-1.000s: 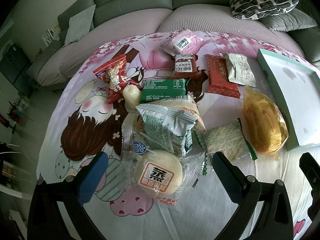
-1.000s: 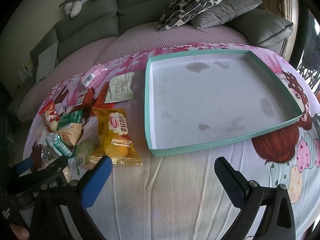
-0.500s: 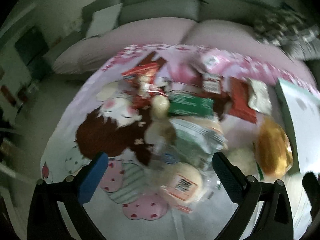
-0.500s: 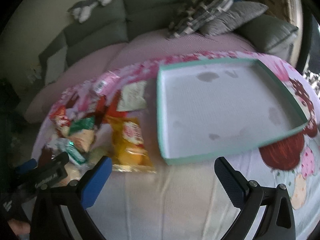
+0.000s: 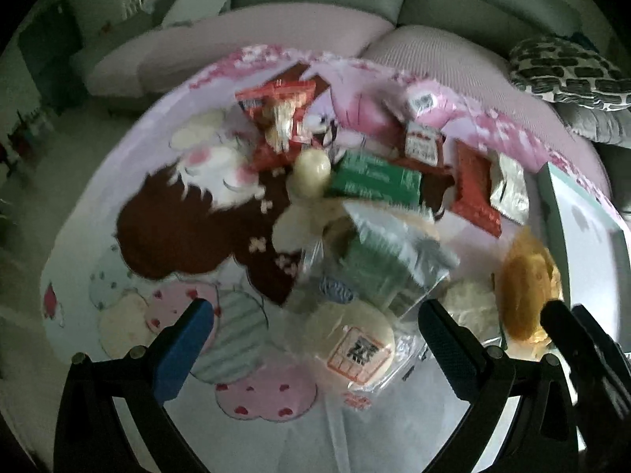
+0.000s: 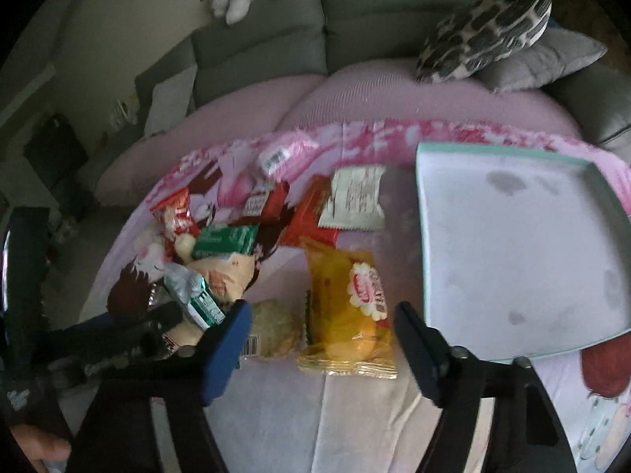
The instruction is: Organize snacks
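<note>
Several packed snacks lie heaped on a cartoon-print cloth. My left gripper (image 5: 313, 311) is open, with a round white bun pack (image 5: 357, 349) lying between its fingers, untouched. My right gripper (image 6: 321, 311) hovers over a yellow snack pack (image 6: 347, 315). Its jaws are closing with the pack between them, and the pads do not press on it. A pale rice-cracker pack (image 6: 274, 333) lies just left of the yellow one. The empty white tray with a teal rim (image 6: 422, 236) sits to the right. My left gripper's fingers (image 6: 130, 335) show at the right wrist view's left edge.
Red, green, pink and silver packs (image 5: 374, 181) lie further back in the heap. A grey sofa (image 6: 355, 19) with patterned cushions (image 6: 485, 35) stands behind the table. The cloth's near part (image 6: 355, 425) is bare. A hand (image 6: 35, 449) shows at the lower left.
My right gripper has moved left from in front of the tray to the yellow pack, and its jaws have narrowed. My left gripper has rolled and shifted slightly, still straddling the bun pack.
</note>
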`<action>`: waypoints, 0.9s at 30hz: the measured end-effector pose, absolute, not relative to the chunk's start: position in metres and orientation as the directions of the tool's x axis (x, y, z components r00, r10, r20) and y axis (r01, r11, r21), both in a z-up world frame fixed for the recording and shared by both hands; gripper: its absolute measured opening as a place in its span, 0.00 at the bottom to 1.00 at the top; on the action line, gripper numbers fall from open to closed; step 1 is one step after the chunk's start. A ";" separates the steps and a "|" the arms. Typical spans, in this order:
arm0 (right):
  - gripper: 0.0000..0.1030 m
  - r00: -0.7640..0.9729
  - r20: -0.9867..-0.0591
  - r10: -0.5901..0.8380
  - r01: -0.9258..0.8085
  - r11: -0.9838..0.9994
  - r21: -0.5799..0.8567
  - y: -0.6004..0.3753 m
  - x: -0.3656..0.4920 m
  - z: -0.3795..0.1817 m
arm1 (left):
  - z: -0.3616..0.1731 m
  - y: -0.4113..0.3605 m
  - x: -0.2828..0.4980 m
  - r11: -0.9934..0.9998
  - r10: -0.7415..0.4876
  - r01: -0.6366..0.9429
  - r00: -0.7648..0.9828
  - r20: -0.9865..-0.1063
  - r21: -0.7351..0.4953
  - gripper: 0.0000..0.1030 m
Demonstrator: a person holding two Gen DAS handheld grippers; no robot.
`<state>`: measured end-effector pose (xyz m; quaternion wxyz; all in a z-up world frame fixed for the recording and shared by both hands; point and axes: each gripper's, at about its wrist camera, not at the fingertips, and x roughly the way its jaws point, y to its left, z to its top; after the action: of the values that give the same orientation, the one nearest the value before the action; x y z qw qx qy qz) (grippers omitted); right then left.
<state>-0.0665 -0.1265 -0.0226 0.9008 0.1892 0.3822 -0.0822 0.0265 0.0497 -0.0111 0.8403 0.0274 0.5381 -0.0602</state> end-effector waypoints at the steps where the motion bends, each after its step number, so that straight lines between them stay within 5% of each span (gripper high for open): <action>1: 0.64 0.687 -0.727 0.004 0.292 0.914 0.281 -0.127 -0.063 -0.026 | -0.014 0.050 0.026 0.992 -0.070 0.122 0.399 -0.914 -0.022 1.00; 8: 0.52 0.640 -0.768 -0.023 0.318 0.918 0.237 -0.133 -0.046 -0.042 | -0.031 0.059 0.027 0.993 -0.116 0.066 0.323 -0.939 -0.100 0.96; 11: 0.51 0.620 -0.783 -0.041 0.329 0.920 0.213 -0.136 -0.043 -0.046 | -0.037 0.062 0.026 0.993 -0.121 0.051 0.296 -0.948 -0.110 0.85; 27: 0.41 0.627 -0.778 -0.037 0.317 0.925 0.212 -0.134 -0.041 -0.046 | -0.035 0.062 0.029 0.992 -0.124 0.040 0.307 -0.944 -0.118 0.74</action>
<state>-0.0413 -0.1337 -0.0458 0.8864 0.1666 0.4203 -0.0997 0.0292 0.0620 -0.0351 0.8075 -0.0361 0.5866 -0.0508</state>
